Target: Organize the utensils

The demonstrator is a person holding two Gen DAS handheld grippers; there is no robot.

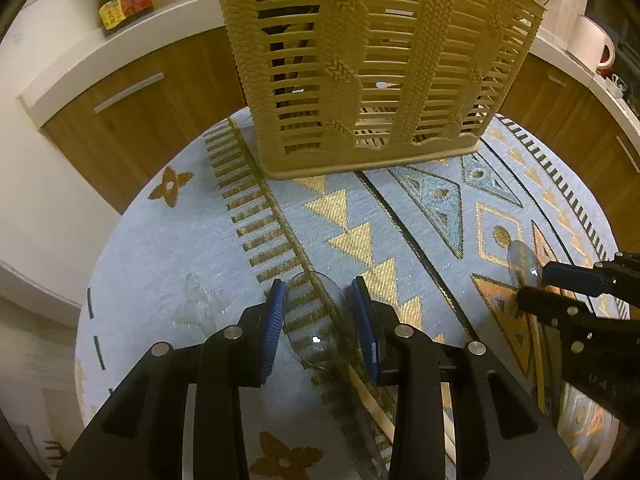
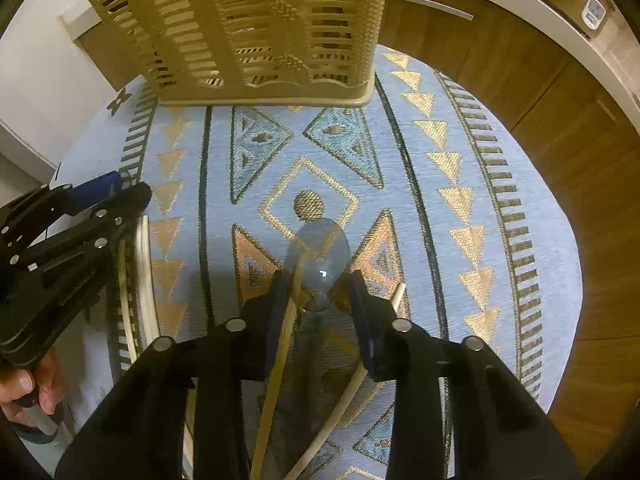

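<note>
While the tan slatted plastic utensil basket [image 1: 372,60] stood upright at the far side of the pale blue woven mat with gold triangles [image 1: 168,248], we judged the task barely begun; what the basket already held could not be made out through its slats, only dark shapes in the left compartment.

Item, left gripper [image 1: 318,316]: blue-padded fingers [image 1: 276,320] partly open, astride the bowl of a clear plastic spoon [image 1: 320,320] lying on the mat; the pads stood close to the bowl's edges, but we could not tell whether they pressed it; a pale wooden chopstick [image 1: 368,400] ran beside its handle.

Item, right gripper [image 2: 320,300]: likewise partly open, straddling a second clear plastic spoon [image 2: 324,252] near its neck, with two light wooden chopsticks [image 2: 280,360] crossing between the fingers; contact uncertain.

Both spoons and all the chopsticks remained on the mat, well apart from the basket; lifting and sorting were all left to do.

Left wrist view alone gave the dark sauce bottle [image 1: 120,0] and white jug [image 1: 596,44] on the counter; right wrist view alone gave the person's hand [image 2: 28,392] on the left tool's handle, and further pale chopsticks [image 2: 144,280] beneath it.
</note>
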